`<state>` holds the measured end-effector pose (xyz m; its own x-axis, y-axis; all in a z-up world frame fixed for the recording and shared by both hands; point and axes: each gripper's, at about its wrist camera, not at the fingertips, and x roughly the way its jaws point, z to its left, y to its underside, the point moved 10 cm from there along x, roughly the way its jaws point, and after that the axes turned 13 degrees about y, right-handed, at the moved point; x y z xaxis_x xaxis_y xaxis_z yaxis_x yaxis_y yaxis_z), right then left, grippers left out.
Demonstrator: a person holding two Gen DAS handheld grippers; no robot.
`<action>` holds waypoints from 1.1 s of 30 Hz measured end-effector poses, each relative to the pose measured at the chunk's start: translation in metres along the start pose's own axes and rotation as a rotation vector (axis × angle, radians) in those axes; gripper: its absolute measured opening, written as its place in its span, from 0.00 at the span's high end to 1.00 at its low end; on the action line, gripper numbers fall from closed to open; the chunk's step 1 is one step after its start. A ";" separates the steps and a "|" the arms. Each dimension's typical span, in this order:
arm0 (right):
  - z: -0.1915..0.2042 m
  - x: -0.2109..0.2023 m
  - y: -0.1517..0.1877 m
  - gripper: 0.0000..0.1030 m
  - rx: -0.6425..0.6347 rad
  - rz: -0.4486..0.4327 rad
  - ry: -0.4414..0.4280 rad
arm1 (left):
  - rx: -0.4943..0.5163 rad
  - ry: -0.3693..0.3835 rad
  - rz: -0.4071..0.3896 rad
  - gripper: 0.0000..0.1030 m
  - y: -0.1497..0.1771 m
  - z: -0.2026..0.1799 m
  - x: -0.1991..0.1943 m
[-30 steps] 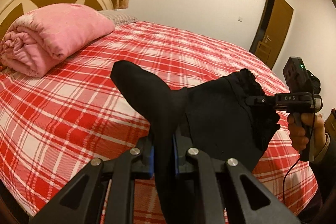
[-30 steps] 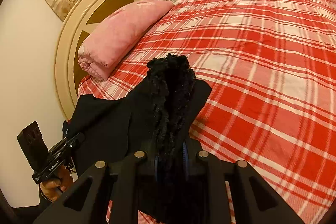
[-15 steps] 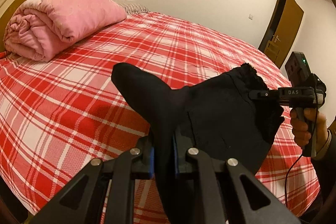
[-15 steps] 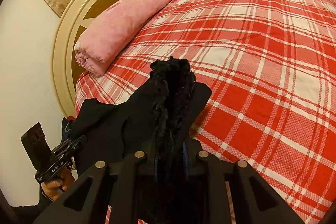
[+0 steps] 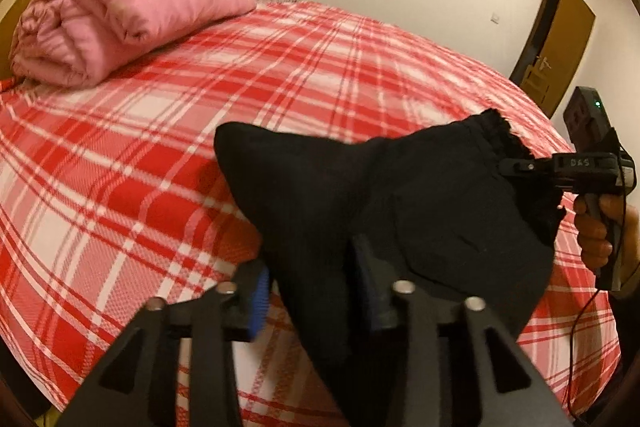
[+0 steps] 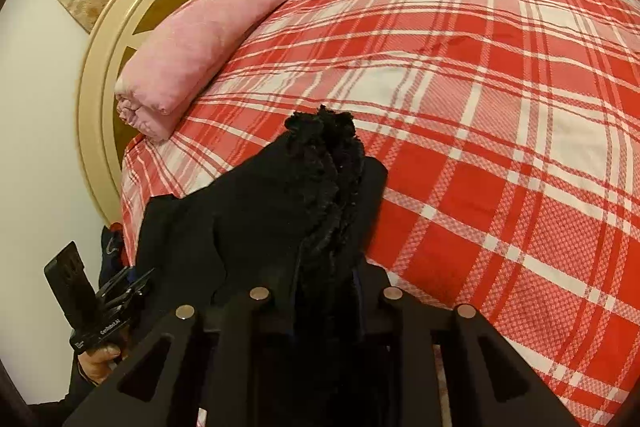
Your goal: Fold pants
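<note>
The black pants [image 5: 420,211] hang between my two grippers above the red plaid bed [image 5: 120,187]. My left gripper [image 5: 312,291] has its jaws spread wider than before, with a fold of the black cloth still lying between the blue pads [image 5: 258,301]. My right gripper [image 6: 324,291] is shut on the frilly waistband end of the pants [image 6: 320,179]. The right gripper also shows in the left wrist view [image 5: 516,167], clamped on the frilly edge. The left gripper shows in the right wrist view [image 6: 128,287] at the far end of the cloth.
A rolled pink quilt [image 5: 120,19] lies at the head of the bed by the cream headboard [image 6: 100,67]. A wooden door [image 5: 560,43] stands open at the far right wall. The bed's near edge runs under the grippers.
My left gripper's jaws have spread apart around the cloth; they were clamped tight before. Both grippers have moved forward over the bed with the pants.
</note>
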<state>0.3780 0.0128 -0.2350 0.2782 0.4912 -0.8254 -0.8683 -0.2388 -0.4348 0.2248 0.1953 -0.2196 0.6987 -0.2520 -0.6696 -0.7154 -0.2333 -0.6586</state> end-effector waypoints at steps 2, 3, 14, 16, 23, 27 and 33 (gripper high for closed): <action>-0.004 0.003 0.001 0.74 0.002 -0.001 0.015 | -0.012 0.000 -0.005 0.48 0.003 0.005 0.003; -0.005 0.004 0.001 0.73 0.006 0.001 0.020 | -0.014 -0.005 -0.009 0.43 0.004 0.007 0.004; -0.020 -0.010 0.006 0.36 0.056 -0.045 0.115 | 0.004 -0.040 -0.041 0.24 0.003 0.012 0.009; -0.025 -0.027 0.010 0.35 0.069 -0.078 0.143 | -0.012 -0.059 -0.033 0.20 0.003 0.014 0.007; -0.028 -0.120 0.051 0.32 0.008 -0.244 0.383 | -0.008 -0.098 -0.072 0.17 0.007 0.000 -0.032; 0.004 -0.191 0.087 0.29 -0.070 -0.389 0.471 | 0.042 -0.093 -0.131 0.12 0.006 -0.030 -0.066; 0.075 -0.292 0.138 0.23 -0.168 -0.625 0.506 | 0.117 -0.049 -0.264 0.03 -0.001 -0.088 -0.126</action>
<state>0.1465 -0.1010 -0.0272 0.8766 0.1478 -0.4580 -0.4296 -0.1885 -0.8831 0.1360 0.1444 -0.1042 0.8620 -0.1503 -0.4840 -0.5050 -0.1743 -0.8453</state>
